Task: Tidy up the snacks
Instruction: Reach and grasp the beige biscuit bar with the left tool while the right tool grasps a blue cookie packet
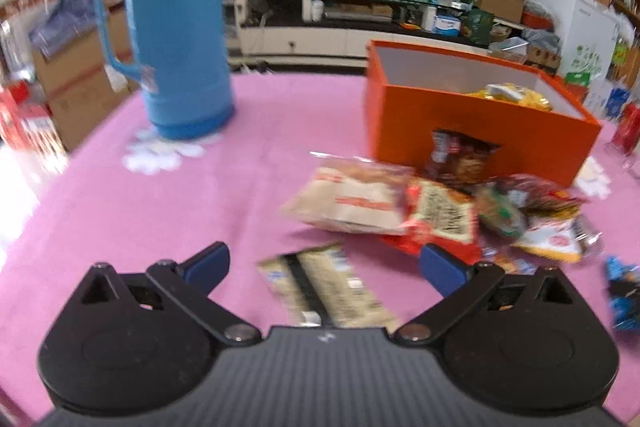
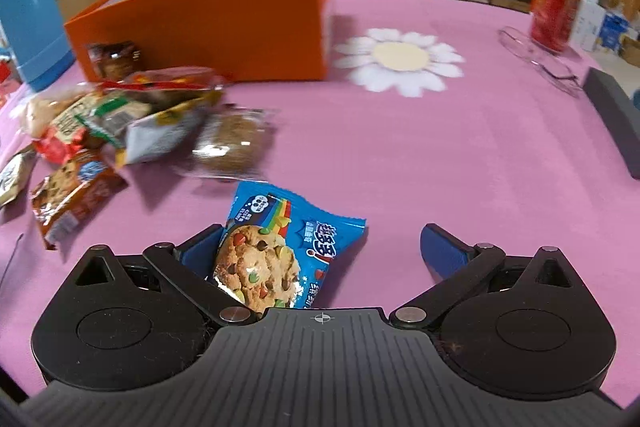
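Observation:
An orange box (image 1: pixel 472 123) (image 2: pixel 224 27) stands open on the pink table, with yellow packets (image 1: pixel 508 95) inside. A pile of snack packets (image 1: pixel 420 211) (image 2: pixel 120 115) lies in front of it. My left gripper (image 1: pixel 324 267) is open above a beige striped packet (image 1: pixel 324 287) that lies between its fingers. My right gripper (image 2: pixel 320 247) is open too, and a blue cookie packet (image 2: pixel 276 247) lies on the cloth between its fingers, against the left one. A brown cookie packet (image 2: pixel 72 195) and a round brown cake (image 2: pixel 236 143) lie nearby.
A tall blue thermos (image 1: pixel 176 23) stands at the far left of the table. A red can (image 2: pixel 556 11) and a pair of glasses (image 2: pixel 540 59) sit at the far right, with a dark grey block (image 2: pixel 616 115) by the edge. Cluttered shelves and boxes surround the table.

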Available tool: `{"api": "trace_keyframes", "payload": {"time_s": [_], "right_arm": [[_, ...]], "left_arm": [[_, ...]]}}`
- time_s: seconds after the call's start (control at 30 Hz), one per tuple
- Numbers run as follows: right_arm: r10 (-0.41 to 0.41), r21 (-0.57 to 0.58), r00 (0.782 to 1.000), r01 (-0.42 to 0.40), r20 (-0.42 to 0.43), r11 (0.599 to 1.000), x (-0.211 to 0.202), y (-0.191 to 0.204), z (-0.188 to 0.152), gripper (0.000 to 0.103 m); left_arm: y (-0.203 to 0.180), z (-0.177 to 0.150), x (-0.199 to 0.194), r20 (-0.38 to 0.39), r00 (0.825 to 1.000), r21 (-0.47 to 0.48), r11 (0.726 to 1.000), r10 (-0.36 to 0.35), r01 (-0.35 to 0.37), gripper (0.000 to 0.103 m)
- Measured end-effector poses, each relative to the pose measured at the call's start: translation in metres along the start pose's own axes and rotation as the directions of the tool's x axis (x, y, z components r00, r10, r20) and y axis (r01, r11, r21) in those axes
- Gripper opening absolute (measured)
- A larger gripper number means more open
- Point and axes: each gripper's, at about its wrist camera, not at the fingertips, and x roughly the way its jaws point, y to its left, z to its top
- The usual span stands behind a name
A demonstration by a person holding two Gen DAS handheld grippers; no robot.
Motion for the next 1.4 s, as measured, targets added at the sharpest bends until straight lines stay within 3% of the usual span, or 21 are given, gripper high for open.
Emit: {"api": "trace_keyframes", "payload": {"time_s": [0.2, 0.37, 0.5, 0.57, 0.67, 0.73, 0.9, 0.93, 1.0, 1.1, 1.33, 1.4], "right_arm": [[0.037, 0.057, 0.997, -0.041, 0.070, 0.998, -0.016, -0.014, 0.004, 0.093], [0.071, 0.080, 0.995, -0.077, 0.069, 0.994, -0.011, -0.009, 0.010, 0.093], [0.069, 0.056, 0.996, -0.072, 0.065, 0.996, -0.010, -0.003, 0.009, 0.093], [0.072, 0.063, 0.995, -0.076, 0.067, 0.995, -0.010, -0.004, 0.009, 0.093], [0.073, 0.078, 0.996, -0.077, 0.059, 0.994, -0.008, -0.008, 0.008, 0.093], [0.078, 0.099, 0.996, -0.083, 0.051, 0.992, -0.007, -0.013, 0.008, 0.093], [0.127, 0.156, 0.991, -0.134, 0.050, 0.979, -0.007, -0.019, 0.008, 0.093], [0.127, 0.156, 0.991, -0.133, 0.048, 0.979, -0.007, -0.018, 0.008, 0.093], [0.123, 0.151, 0.991, -0.128, 0.046, 0.980, -0.007, -0.016, 0.008, 0.093], [0.136, 0.148, 0.990, -0.142, 0.047, 0.979, -0.008, -0.013, 0.009, 0.093], [0.107, 0.126, 0.994, -0.108, 0.011, 0.986, -0.017, -0.006, 0.000, 0.093], [0.140, 0.133, 0.990, -0.138, -0.007, 0.981, -0.017, -0.006, -0.005, 0.093]], "left_arm": [[0.027, -0.014, 0.008, -0.065, 0.998, -0.028, 1.000, 0.012, -0.014, 0.100], [0.020, -0.008, 0.023, -0.095, 0.993, -0.098, 0.993, -0.068, 0.058, 0.100], [0.004, -0.008, 0.050, -0.135, 0.991, -0.118, 0.993, 0.008, -0.024, 0.098], [-0.002, -0.007, 0.062, -0.166, 0.986, -0.119, 0.992, 0.013, -0.033, 0.083], [-0.010, -0.008, 0.060, -0.146, 0.989, -0.044, 0.998, 0.033, -0.040, 0.069], [-0.010, -0.011, 0.052, -0.147, 0.989, -0.020, 1.000, -0.022, 0.019, 0.053], [-0.017, -0.031, 0.024, -0.164, 0.980, 0.102, 0.987, -0.110, 0.127, 0.054], [-0.018, -0.033, 0.021, -0.164, 0.980, 0.116, 0.984, -0.114, 0.134, 0.060], [-0.021, -0.034, 0.019, -0.166, 0.984, 0.147, 0.985, -0.069, 0.094, 0.083], [-0.023, -0.032, 0.018, -0.146, 0.989, 0.152, 0.987, -0.032, 0.055, 0.095], [-0.026, -0.030, 0.027, -0.156, 0.988, 0.163, 0.986, -0.013, 0.038, 0.097], [-0.025, -0.030, 0.028, -0.162, 0.987, 0.153, 0.988, -0.014, 0.039, 0.097]]}}
